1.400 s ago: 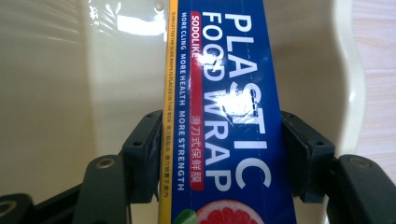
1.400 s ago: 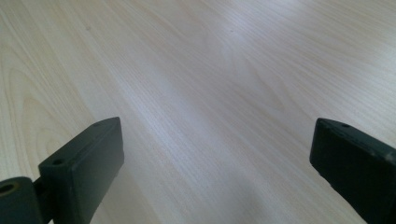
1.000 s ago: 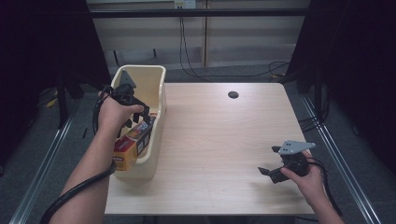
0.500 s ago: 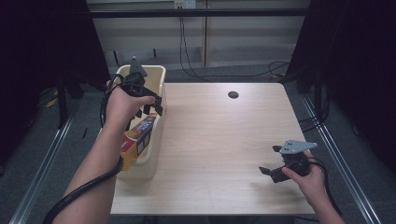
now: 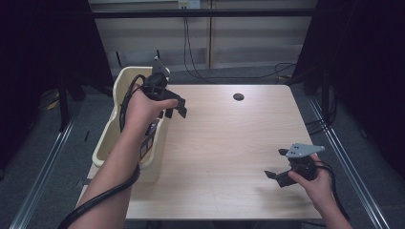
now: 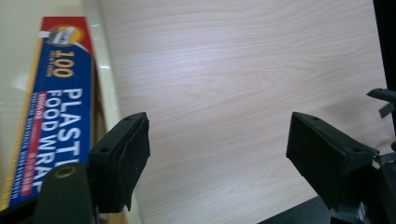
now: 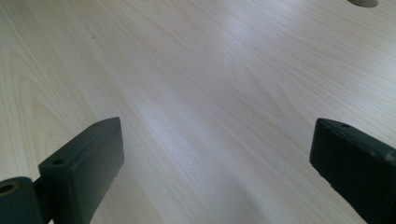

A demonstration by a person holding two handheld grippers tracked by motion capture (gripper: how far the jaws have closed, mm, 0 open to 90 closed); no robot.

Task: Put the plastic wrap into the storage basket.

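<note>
Beside the left tool (image 6: pixel 217 163), a box (image 6: pixel 51 107) reads "100 PLASTIC FOOD WRAP".

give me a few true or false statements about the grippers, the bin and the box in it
1. The left gripper has its jaws apart with nothing between them. True.
2. The plastic food wrap box lies out on the bare table top. False: it sits inside the cream bin at the table's left edge.
3. The right gripper is shut on a box. False: its jaws are open and empty, over bare wood.
4. The wooden table has a dark round hole near its far edge. True.
5. The left gripper is down inside the bin. False: it is held above the bin's rim.
</note>
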